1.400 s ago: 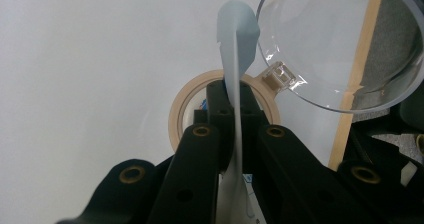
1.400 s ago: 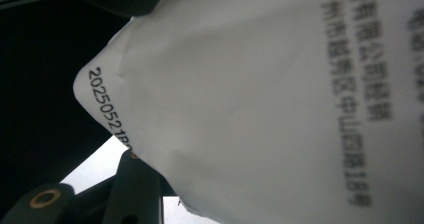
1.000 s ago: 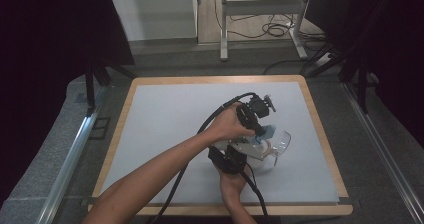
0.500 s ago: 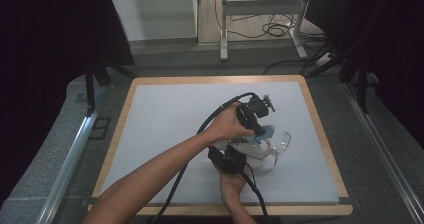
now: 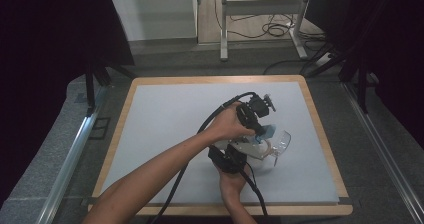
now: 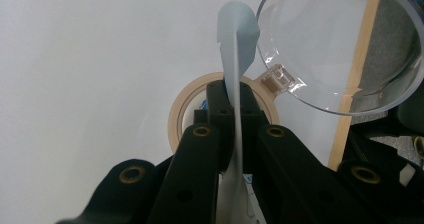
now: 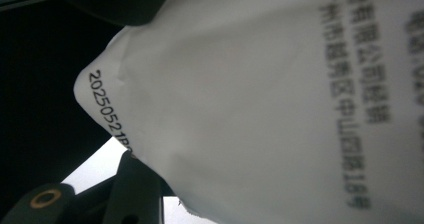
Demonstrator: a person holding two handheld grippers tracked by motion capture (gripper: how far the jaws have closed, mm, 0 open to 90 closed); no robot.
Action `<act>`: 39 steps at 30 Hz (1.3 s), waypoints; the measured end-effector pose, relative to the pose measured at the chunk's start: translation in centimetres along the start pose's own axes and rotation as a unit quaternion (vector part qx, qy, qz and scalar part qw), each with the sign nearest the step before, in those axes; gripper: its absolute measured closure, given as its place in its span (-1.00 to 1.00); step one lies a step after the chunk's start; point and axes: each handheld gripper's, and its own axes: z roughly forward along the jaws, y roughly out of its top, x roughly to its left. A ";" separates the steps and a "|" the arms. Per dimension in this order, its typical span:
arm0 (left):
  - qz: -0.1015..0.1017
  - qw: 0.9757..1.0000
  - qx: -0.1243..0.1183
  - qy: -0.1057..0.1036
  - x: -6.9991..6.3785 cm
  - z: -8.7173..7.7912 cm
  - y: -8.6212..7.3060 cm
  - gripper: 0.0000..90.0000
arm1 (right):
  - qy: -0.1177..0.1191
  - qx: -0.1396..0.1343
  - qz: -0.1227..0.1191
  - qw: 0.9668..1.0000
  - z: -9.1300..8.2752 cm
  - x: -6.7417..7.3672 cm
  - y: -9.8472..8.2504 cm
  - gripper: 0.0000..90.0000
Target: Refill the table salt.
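One thin pale-blue sheet (image 6: 234, 79), edge-on, clamped between left gripper (image 6: 231, 91) jaws; clear round plastic lid (image 6: 340, 49) at two o'clock. Right gripper (image 7: 135, 184) grips white printed paper packet (image 7: 260, 104). Grey table mat (image 5: 165, 119) beneath.

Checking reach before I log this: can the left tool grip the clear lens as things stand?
Probably not: the left tool is shut on the blue sheet. The clear lens is close, with nothing between.
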 end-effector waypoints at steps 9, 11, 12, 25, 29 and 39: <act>-0.001 1.000 -0.001 0.000 -0.1 -0.1 0.0 1.00 | -0.001 -0.002 -0.002 1.000 0.0 0.0 0.1 0.21; -0.001 1.000 -0.001 0.000 -0.1 -0.1 0.0 1.00 | -0.002 -0.001 -0.002 1.000 0.0 0.0 0.2 0.21; -0.001 1.000 -0.001 0.000 -0.1 -0.1 0.0 1.00 | -0.002 -0.002 -0.001 1.000 0.0 0.0 0.2 0.21; 0.001 1.000 0.006 0.000 -0.1 0.2 0.2 1.00 | 0.000 -0.006 0.007 1.000 0.1 -0.1 0.1 0.21; 0.001 1.000 0.010 -0.002 0.0 0.5 0.1 1.00 | -0.001 -0.004 0.011 1.000 0.2 -0.3 -0.1 0.21; 0.000 1.000 0.009 -0.006 -0.1 0.5 0.3 1.00 | -0.005 -0.010 0.009 1.000 0.1 -0.3 0.0 0.22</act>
